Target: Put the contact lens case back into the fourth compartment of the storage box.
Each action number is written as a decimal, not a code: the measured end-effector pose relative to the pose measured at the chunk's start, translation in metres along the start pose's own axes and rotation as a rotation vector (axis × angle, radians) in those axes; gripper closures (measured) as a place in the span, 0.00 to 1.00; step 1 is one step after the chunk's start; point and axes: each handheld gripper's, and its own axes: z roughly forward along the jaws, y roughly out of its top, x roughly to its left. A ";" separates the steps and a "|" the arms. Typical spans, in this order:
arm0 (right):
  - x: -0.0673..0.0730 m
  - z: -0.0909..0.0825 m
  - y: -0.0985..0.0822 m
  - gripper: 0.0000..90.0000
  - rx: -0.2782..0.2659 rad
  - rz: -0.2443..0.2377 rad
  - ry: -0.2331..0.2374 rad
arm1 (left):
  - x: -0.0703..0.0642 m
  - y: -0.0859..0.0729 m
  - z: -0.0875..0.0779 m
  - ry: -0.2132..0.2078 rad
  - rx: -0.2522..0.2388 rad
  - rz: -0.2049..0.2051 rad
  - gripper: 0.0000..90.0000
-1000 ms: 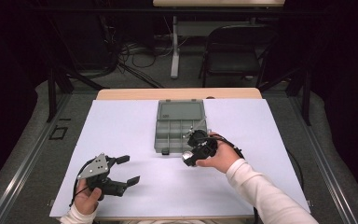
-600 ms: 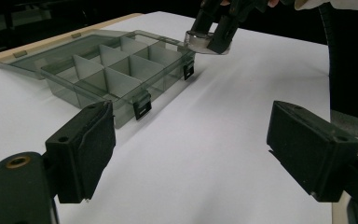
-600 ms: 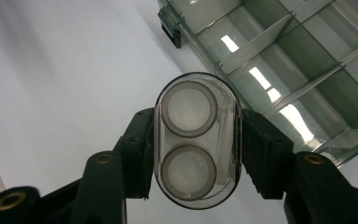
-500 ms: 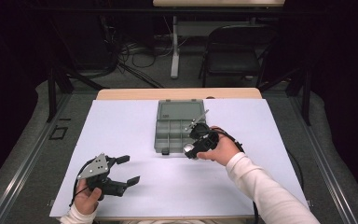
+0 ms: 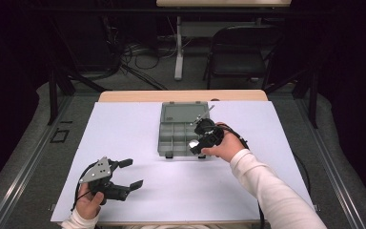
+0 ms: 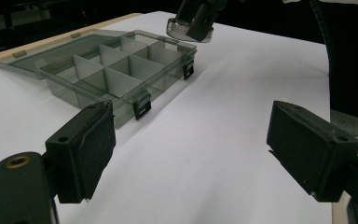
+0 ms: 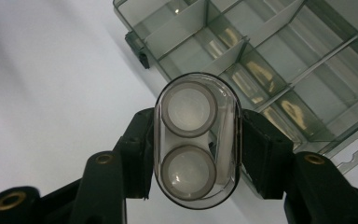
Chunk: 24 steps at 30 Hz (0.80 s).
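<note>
A grey see-through organiser box (image 5: 180,129) lies open at the table's middle, its lid flat behind and its compartments (image 7: 270,60) bare. My right gripper (image 5: 196,143) hovers over the box's front right corner, shut on a clear oval case (image 7: 196,140) holding two round white discs. That case (image 6: 189,29) also shows above the box's corner (image 6: 186,51) in the left gripper view. My left gripper (image 5: 129,174) rests low near the front left of the table, jaws wide apart with nothing between its pads (image 6: 87,154).
A white sheet (image 5: 124,133) covers the table, with the wooden edge (image 5: 181,96) at the back. A black chair (image 5: 240,52) and cables stand on the floor beyond. The box's two front latches (image 6: 142,105) hang open.
My right gripper has carried the clear case a little forward and up, over the box's front right corner. The left gripper has stayed where it was.
</note>
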 end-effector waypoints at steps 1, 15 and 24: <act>-0.001 0.000 0.001 0.54 -0.002 0.004 -0.003 | 0.000 0.000 0.000 0.000 0.000 0.000 0.18; -0.023 0.005 0.013 0.54 -0.041 0.036 -0.010 | 0.002 0.000 0.002 -0.001 0.001 -0.002 0.18; -0.043 0.009 0.020 0.54 -0.058 0.085 -0.025 | 0.003 0.001 0.005 -0.006 -0.002 -0.005 0.18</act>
